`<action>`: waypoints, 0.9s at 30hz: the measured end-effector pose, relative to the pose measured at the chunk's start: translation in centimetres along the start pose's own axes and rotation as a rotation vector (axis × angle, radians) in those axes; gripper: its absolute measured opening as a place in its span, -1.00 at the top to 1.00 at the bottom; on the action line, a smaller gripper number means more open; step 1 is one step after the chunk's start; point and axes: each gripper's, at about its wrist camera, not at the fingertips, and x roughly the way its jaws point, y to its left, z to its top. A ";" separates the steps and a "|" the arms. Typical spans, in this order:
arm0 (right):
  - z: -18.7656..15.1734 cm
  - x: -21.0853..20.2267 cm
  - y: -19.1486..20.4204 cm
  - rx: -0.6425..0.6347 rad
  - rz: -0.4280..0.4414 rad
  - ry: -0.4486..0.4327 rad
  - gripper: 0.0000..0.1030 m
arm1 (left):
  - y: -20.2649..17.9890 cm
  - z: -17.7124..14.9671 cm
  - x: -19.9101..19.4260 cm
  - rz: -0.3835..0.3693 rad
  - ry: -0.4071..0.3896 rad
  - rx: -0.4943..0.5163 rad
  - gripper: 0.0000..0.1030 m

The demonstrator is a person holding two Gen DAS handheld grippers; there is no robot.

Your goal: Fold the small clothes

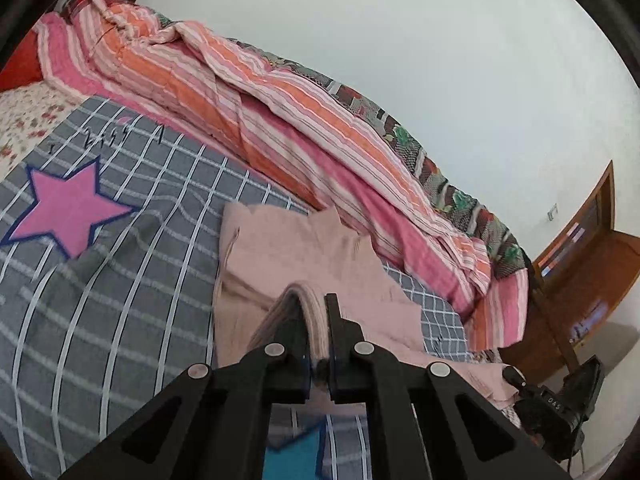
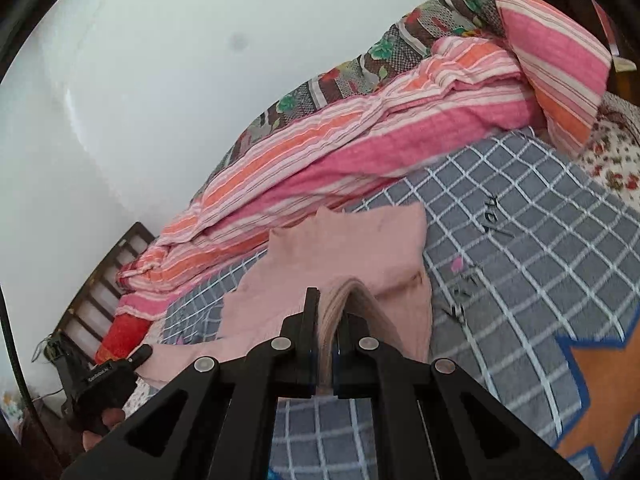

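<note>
Black linkage arms fill the bottom of both wrist views, and between them each gripper is clamped tight on cloth. My left gripper (image 1: 318,312) pinches a thick ribbed hem of the pink garment (image 1: 280,248), folded layers bulging up between the fingers; my right gripper (image 2: 332,304) holds a like bunch of the same pink garment (image 2: 352,240). Garment hangs partly lifted at the near edge, its far part lying on the grey checked bedspread (image 1: 120,280), ragged upper edge toward 12 o'clock. From the left view, a pink star patch (image 1: 68,212) sits at 9 o'clock of the garment; a striped pink-orange quilt (image 1: 280,120) runs rumpled along the far side, at 1 o'clock. From the right view the quilt (image 2: 360,152) lies at 12 o'clock, an orange star patch (image 2: 600,380) at 4 o'clock. Judgement: mid-fold, near hem raised to be carried over toward the far edge. To do it well: keep both grippers level with each other and the cloth taut between them, lay the hem down square on the far edge, avoid dragging the lower layer, release only once flat. Risk: thick bunch slipping unevenly, giving a skewed fold.
</note>
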 end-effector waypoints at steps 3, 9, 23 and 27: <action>1.2 2.0 0.0 -0.005 -0.007 0.002 0.91 | -0.4 0.9 2.1 0.028 0.002 0.019 0.88; 3.1 6.2 -0.8 -0.031 -0.027 0.025 0.91 | -0.1 2.7 6.4 0.065 0.015 0.035 0.88; 5.5 16.4 -2.1 -0.123 -0.095 0.098 0.91 | 1.4 5.4 16.2 0.177 0.050 0.074 0.88; 6.1 18.8 -2.9 -0.104 -0.110 0.113 0.91 | 1.9 6.0 19.0 0.178 0.085 0.074 0.88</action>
